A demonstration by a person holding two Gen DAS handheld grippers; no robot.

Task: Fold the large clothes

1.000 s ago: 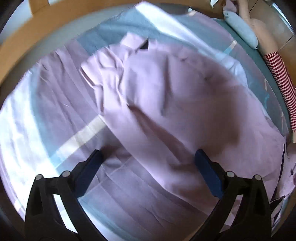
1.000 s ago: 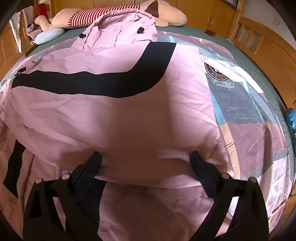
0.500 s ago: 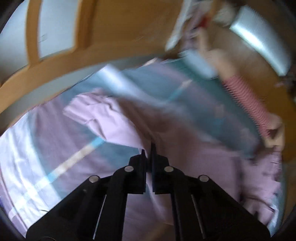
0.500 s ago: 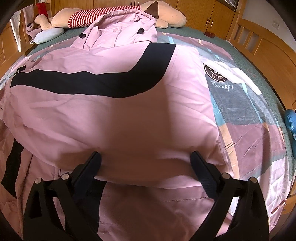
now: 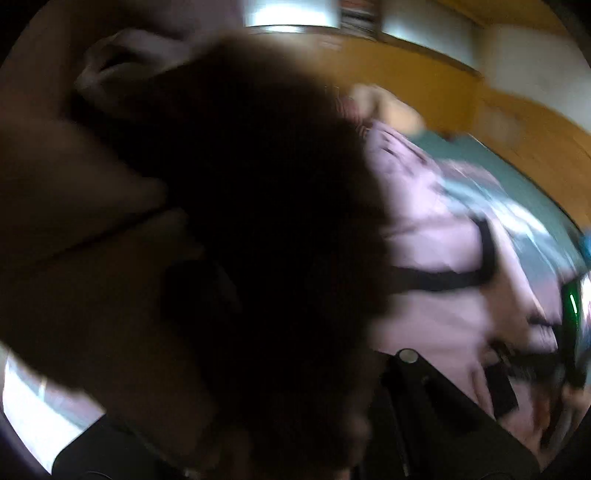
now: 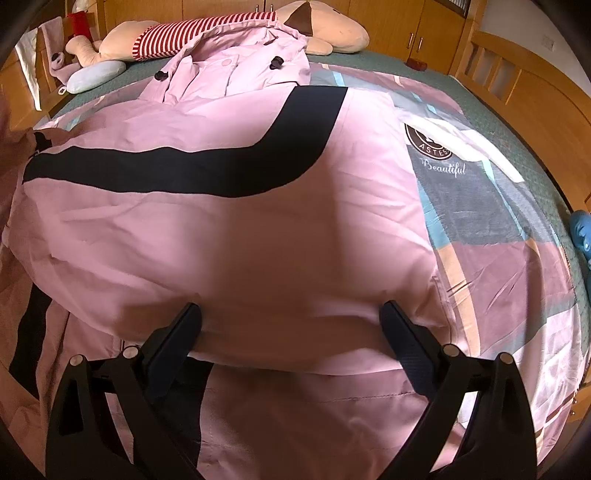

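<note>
- Left wrist view: badly blurred, and a dark fold of cloth right at the lens blocks most of it. The left gripper (image 5: 369, 373) shows only as black frame at the bottom; its fingertips are hidden.
- Its jaws are pressed together. What they pinch is hidden, though the cloth draped over the lens suggests a piece of the garment.
- Right of the dark mass, the pink jacket (image 5: 436, 258) with its black stripe lies on the bed (image 5: 532, 192), with the wooden bed frame (image 5: 517, 122) behind.
- Advice for this hand: carry the lifted part across in 1 smooth arc, keep it taut, and lay it flat on the jacket body before letting go.
- Right wrist view: sharp. The right gripper (image 6: 291, 332) has its jaws spread wide, 1 finger at each side of the near rounded fold of the pink jacket (image 6: 229, 240). The pads do not press on cloth, so nothing is held.
- The jacket covers most of the bed (image 6: 517, 258), hood end near the plush toy (image 6: 229, 29) and small pillow (image 6: 96, 74) at the far side.
- Advice for this hand: stay low as an anchor at the near fold so the body does not slide while the other side comes over.
- Risk, as I judge it: a bunched or twisted layer landing on the black stripe (image 6: 184, 173). Check that the edges line up, then smooth.
</note>
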